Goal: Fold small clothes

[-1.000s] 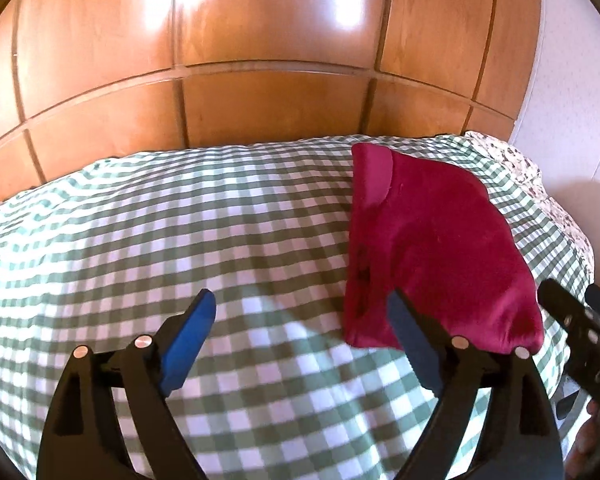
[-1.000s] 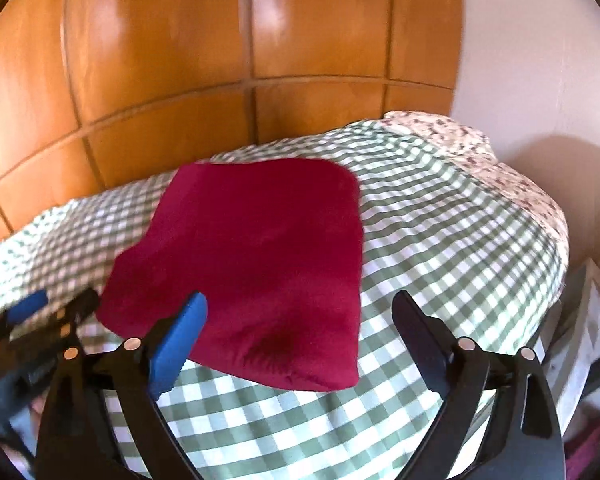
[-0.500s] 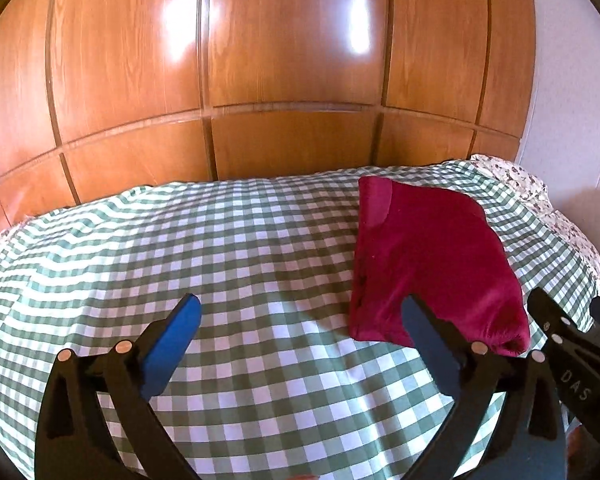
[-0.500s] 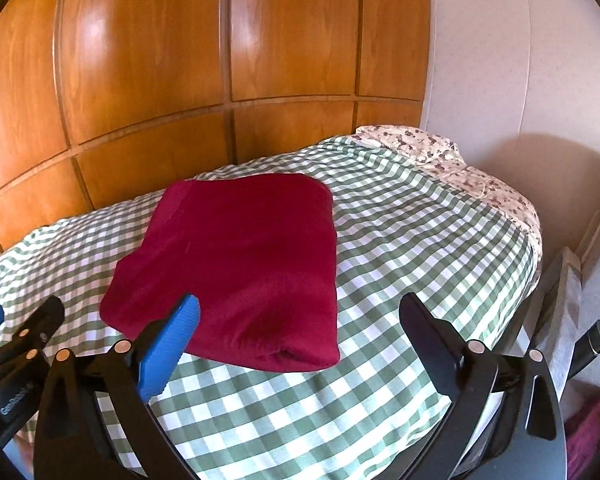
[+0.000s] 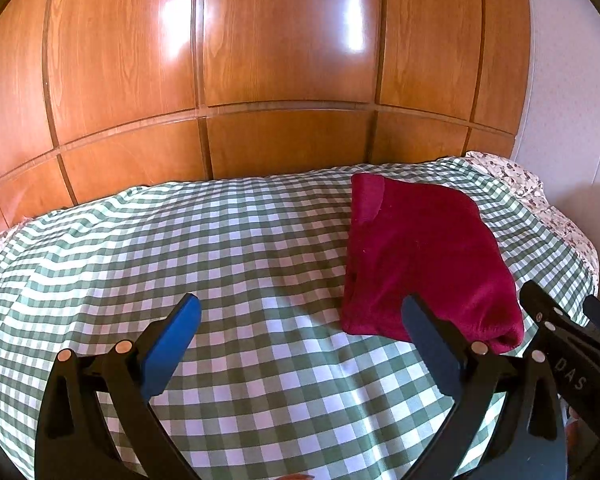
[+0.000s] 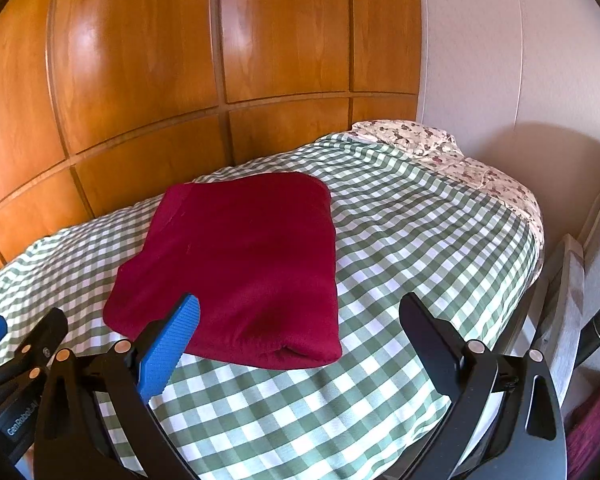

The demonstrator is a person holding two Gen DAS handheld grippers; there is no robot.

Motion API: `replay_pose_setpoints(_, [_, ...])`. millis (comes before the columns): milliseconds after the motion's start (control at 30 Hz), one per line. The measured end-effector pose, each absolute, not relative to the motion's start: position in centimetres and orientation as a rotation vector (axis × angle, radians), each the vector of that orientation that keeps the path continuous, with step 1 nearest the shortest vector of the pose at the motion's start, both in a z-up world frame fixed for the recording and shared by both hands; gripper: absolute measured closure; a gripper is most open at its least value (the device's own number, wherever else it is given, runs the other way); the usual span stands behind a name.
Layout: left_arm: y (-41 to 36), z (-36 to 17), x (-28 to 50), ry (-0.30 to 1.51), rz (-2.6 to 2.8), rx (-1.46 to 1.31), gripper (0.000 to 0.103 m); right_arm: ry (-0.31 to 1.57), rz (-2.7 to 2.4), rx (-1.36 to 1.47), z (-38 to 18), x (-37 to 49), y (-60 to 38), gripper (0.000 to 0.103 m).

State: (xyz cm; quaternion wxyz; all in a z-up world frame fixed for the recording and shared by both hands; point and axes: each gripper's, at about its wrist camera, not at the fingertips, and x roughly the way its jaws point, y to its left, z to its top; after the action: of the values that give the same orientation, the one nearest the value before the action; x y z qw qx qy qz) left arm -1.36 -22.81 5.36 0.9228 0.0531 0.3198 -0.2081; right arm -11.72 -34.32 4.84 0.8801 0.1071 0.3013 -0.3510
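On the bed's checked cover (image 5: pixel 260 264), toward its right side, lies the folded red garment (image 6: pixel 240 264); both tools, left (image 5: pixel 300 334) and right (image 6: pixel 300 330), have drawn back, jaws wide and empty, so this fold looks finished.

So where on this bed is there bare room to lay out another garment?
The checked green-and-white bedspread is bare from the folded dark-red fleece garment leftward to the wooden panelled wall. A narrower strip lies bare between the garment and the floral pillow.
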Motion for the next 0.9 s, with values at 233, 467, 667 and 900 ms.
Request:
replay_pose_setpoints(233, [-22.7, 5.5, -1.46, 0.653, -0.431, 0.101, 0.003, 0.622, -0.73, 0.226, 4.96, -11.79, -34.23, 0.004])
replay_pose_setpoints(467, [-22.64, 5.81, -1.65, 0.641, -0.431, 0.103, 0.003, 0.622, -0.727, 0.226, 4.99, -11.74, -33.93, 0.004])
replay_pose_setpoints(667, [-22.57, 6.02, -1.88, 0.629, -0.433, 0.114, 0.003, 0.622, -0.717, 0.227, 4.93, -11.69, -33.88, 0.004])
replay_pose_setpoints(900, [-22.62, 6.11, -1.99, 0.623, -0.433, 0.119, 0.003, 0.63, -0.714, 0.236, 4.63, -11.59, -33.92, 0.004])
